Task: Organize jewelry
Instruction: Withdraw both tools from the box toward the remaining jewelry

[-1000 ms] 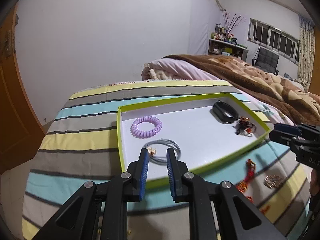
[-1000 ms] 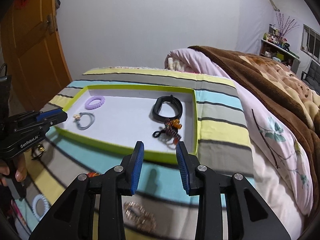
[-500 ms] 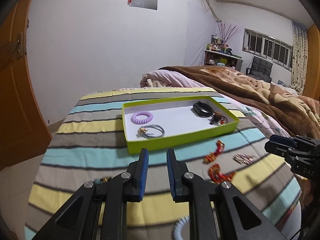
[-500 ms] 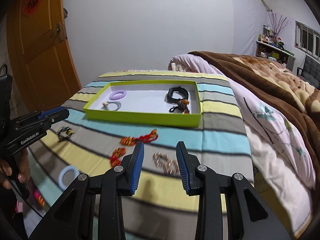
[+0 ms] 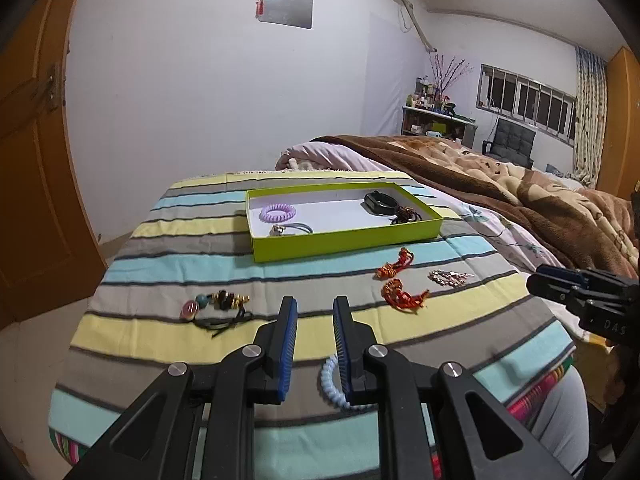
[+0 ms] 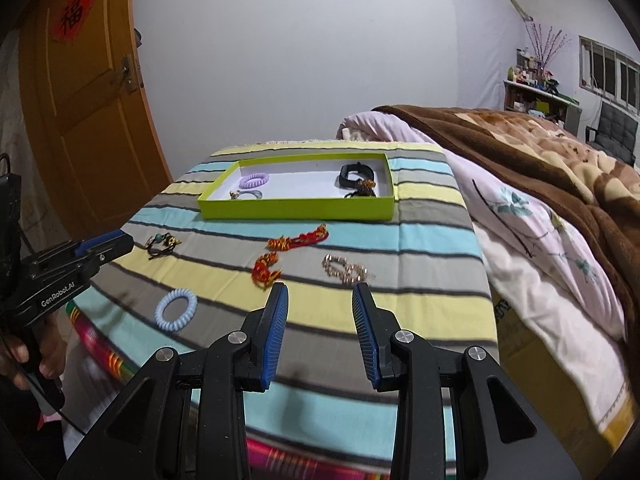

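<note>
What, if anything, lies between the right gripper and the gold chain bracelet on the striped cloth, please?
Nothing visible does. The right gripper is open and empty, and the gold chain bracelet lies just beyond its fingers on bare striped cloth. The nearest other piece, a red beaded bracelet, sits off to the left, apart from the chain.

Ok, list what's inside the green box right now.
Inside the green box: a purple coil band, a grey ring-shaped piece, a black wristband and a dark beaded piece. The near wall hides the floor strip just behind it.
</note>
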Tool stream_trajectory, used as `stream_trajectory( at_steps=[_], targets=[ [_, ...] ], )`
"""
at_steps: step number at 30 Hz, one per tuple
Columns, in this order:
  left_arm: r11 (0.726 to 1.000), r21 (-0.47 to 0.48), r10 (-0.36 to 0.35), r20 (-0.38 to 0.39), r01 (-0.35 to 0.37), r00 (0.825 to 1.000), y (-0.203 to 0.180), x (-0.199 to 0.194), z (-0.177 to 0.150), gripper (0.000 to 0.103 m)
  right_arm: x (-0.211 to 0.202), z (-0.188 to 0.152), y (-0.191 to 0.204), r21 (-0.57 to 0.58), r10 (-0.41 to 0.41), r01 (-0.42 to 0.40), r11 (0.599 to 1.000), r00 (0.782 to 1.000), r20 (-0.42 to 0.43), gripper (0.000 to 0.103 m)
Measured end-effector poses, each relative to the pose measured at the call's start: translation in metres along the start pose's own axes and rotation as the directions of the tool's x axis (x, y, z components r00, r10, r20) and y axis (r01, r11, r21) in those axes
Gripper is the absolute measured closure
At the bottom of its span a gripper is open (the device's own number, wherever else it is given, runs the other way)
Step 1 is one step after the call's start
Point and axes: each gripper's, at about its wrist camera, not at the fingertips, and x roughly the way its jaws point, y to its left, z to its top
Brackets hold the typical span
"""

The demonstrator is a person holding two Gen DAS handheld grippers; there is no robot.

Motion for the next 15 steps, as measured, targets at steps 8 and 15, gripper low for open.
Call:
stream_trajectory(
  at_steps=[8, 15],
  targets=[
    [1.000, -0.022, 0.018, -0.010, -0.018, 1.000, 0.006, -0.013, -0.017, 0.085, -0.010, -0.009, 0.002, -0.001, 0.005, -0.005, 1.000, 1.000, 0.005, 0.069],
    [0.999, -0.026, 0.031, -0.015, -0.032, 0.999, 0.013, -0.017, -0.021, 0.085, -0.009, -0.011, 0.007, -0.011, 0.020, -0.020, 1.000, 1.000, 0.002, 0.069]
  ],
)
